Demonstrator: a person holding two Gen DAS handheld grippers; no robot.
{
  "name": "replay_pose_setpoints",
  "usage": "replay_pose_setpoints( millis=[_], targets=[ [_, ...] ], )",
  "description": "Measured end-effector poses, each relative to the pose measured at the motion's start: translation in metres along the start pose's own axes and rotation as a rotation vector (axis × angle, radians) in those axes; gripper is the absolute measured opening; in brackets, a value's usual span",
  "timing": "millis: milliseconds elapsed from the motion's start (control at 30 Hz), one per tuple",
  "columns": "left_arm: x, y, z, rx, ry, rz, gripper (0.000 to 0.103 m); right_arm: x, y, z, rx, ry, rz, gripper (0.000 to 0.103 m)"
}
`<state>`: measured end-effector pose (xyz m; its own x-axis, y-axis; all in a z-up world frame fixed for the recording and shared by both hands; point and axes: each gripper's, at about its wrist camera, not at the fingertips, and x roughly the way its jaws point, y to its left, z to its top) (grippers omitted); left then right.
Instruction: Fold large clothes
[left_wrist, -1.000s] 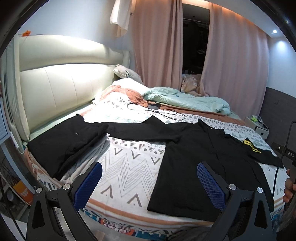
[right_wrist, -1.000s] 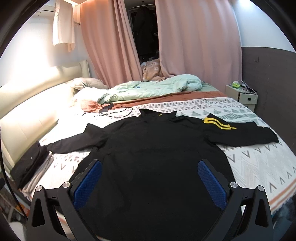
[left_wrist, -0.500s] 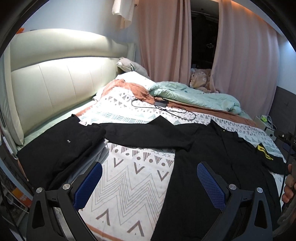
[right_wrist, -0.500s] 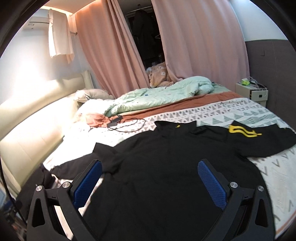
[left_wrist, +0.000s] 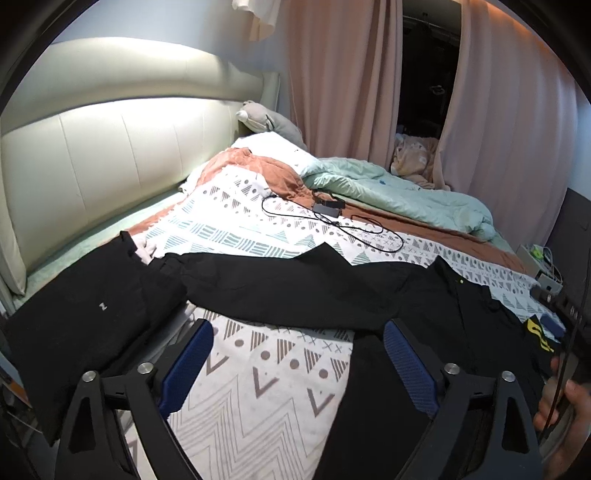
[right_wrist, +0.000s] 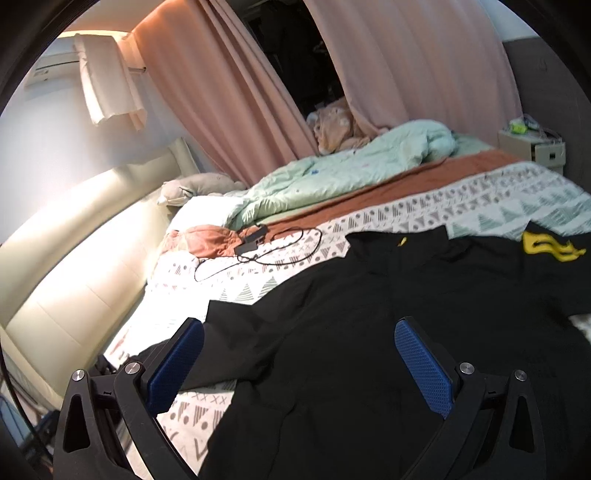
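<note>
A black long-sleeved shirt (left_wrist: 443, 314) lies spread flat, front up, on the patterned bed sheet (left_wrist: 258, 387). Its left sleeve (left_wrist: 277, 288) stretches out toward a pile of folded black clothes (left_wrist: 85, 314). The other sleeve carries a yellow mark (right_wrist: 550, 247). My left gripper (left_wrist: 295, 365) hovers just short of the left sleeve. Its jaws are closing, still wide apart, with nothing between the pads. My right gripper (right_wrist: 301, 365) hangs open over the shirt (right_wrist: 369, 325) near the left armpit and holds nothing.
A black charger with a looped cable (left_wrist: 328, 210) lies on the sheet beyond the shirt. A mint duvet (left_wrist: 406, 192) is bunched at the far side. The padded headboard (left_wrist: 92, 147) runs along the left. A nightstand (right_wrist: 532, 147) stands at far right. A person's hand (left_wrist: 565, 402) shows at the right edge.
Both grippers have moved forward over the bed and leftward, so the shirt's left sleeve and armpit now lie close ahead. The left jaws have narrowed a little.
</note>
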<state>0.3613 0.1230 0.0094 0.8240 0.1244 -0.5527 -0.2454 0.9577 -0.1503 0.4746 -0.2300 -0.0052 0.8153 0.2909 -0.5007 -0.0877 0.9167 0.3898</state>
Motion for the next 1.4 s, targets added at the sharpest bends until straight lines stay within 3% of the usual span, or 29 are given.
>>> replay_pose_setpoints(
  millis=[133,300,500,700,933,1167,1300,1333,1400],
  targets=[
    [0.039,-0.007,0.013,0.019,0.045,0.013,0.081,0.038,-0.030,-0.018,0.020,0.078,-0.053,0.087],
    [0.086,-0.008,0.021,0.024,0.108,0.040,0.080,0.068,-0.052,-0.028,0.025,0.166,-0.091,0.087],
    [0.140,0.001,0.020,-0.007,0.166,0.130,0.080,0.083,-0.063,-0.033,0.084,0.212,-0.056,0.086],
    [0.190,0.008,0.008,-0.063,0.266,0.178,0.076,0.099,-0.075,-0.038,0.138,0.276,-0.074,0.079],
    [0.228,0.010,-0.012,-0.144,0.349,0.185,0.076,0.096,-0.076,-0.033,0.148,0.265,-0.056,0.079],
    [0.261,0.034,-0.028,-0.253,0.416,0.257,0.075,0.095,-0.077,-0.031,0.161,0.253,-0.024,0.079],
    [0.276,0.043,-0.030,-0.279,0.411,0.282,0.055,0.089,-0.071,-0.025,0.138,0.217,0.004,0.079],
    [0.276,0.044,-0.028,-0.275,0.403,0.307,0.033,0.089,-0.069,-0.024,0.135,0.211,0.011,0.079],
    [0.276,0.046,-0.023,-0.284,0.409,0.322,0.006,0.089,-0.067,-0.024,0.136,0.202,0.027,0.079]
  ],
)
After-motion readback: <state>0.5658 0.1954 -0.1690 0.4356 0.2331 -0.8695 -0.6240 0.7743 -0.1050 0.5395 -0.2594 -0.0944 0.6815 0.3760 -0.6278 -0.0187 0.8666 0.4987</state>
